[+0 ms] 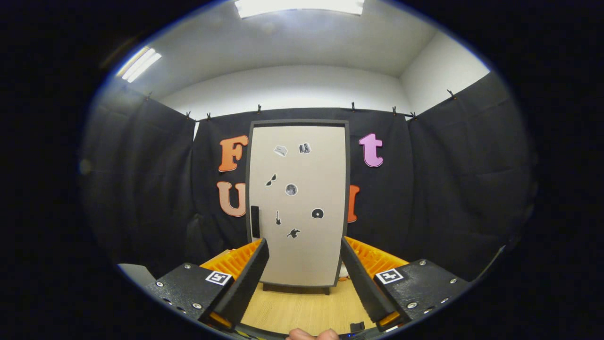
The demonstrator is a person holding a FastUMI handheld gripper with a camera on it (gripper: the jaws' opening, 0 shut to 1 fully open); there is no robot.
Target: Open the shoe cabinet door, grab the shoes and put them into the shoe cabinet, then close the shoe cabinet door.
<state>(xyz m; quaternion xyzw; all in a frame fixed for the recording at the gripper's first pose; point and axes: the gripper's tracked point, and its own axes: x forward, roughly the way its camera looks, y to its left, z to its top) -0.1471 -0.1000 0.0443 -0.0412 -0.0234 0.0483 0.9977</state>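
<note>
A tall shoe cabinet (298, 203) stands upright straight ahead, against the black cloth wall. Its beige door is closed, framed in dark grey, with several small black stickers on it. A black vertical handle (255, 221) sits at the door's left edge, low down. My gripper (305, 257) is open, its two black fingers (247, 278) spread wide with nothing between them; the cabinet's lower part shows in the gap beyond them. A small white thing (344, 271) peeks out beside the right finger at the cabinet's foot; I cannot tell what it is.
The cabinet rests on a light wooden floor (302, 309). Black cloth walls close in the booth on the left, back and right. A person's fingertips (312, 335) show just behind the gripper.
</note>
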